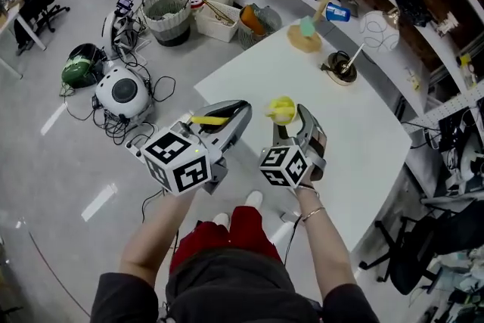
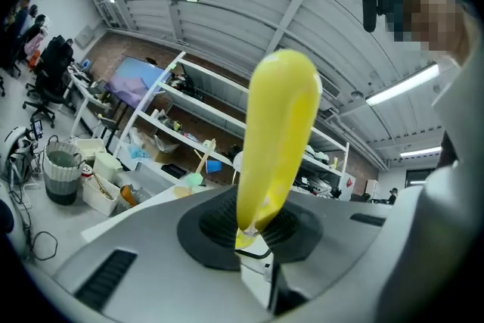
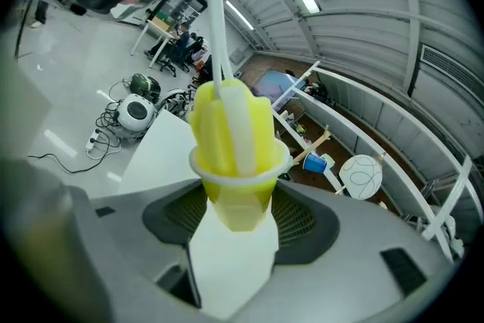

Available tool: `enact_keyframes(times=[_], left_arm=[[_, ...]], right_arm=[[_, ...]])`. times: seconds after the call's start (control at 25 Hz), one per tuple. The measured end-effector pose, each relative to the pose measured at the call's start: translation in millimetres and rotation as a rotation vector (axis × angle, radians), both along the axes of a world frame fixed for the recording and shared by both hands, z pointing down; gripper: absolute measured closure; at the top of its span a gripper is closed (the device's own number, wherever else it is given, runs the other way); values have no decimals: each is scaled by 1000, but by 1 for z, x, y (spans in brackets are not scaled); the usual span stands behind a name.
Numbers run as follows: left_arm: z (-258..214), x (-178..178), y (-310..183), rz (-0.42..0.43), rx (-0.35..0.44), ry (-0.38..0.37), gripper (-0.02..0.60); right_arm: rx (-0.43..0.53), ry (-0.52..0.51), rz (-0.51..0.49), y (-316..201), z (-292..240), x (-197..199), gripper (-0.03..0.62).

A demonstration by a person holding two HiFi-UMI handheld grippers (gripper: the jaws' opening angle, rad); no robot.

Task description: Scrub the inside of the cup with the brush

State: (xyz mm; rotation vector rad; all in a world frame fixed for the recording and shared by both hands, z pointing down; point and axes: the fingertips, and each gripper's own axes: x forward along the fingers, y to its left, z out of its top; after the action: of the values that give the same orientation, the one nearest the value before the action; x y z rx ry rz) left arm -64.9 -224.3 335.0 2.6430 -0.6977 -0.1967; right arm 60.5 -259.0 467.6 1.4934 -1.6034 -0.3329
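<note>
The head view looks steeply down from above the person onto the left gripper (image 1: 240,111), the right gripper (image 1: 293,116), the table's (image 1: 363,132) near edge and the floor (image 1: 68,155). The left gripper view sits right behind its jaws, with the brush (image 2: 276,140) filling its middle. It faces up across the table to the shelves (image 2: 178,121) and ceiling (image 2: 249,4). The right gripper view, as close behind the cup (image 3: 238,178), faces the same shelves. Both share the table with the head view. The bin (image 2: 62,174) shows in the left gripper and head views.
</note>
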Motion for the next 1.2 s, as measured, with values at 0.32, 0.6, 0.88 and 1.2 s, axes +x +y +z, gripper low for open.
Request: enact_keyframes(times=[0.32, 0.6, 0.88, 1.2], left_arm=[[17, 10, 11, 152, 110, -166, 543], [14, 21, 32, 442, 379, -344, 543], [12, 23, 56, 730, 775, -574, 543], [2, 37, 22, 476, 402, -356, 543]], right_arm=[[-61, 2, -118, 13, 9, -12, 332], [-82, 16, -209, 23, 5, -19, 338], [-87, 44, -319, 30, 2, -32, 337], [-31, 47, -179, 16, -5, -10, 336]])
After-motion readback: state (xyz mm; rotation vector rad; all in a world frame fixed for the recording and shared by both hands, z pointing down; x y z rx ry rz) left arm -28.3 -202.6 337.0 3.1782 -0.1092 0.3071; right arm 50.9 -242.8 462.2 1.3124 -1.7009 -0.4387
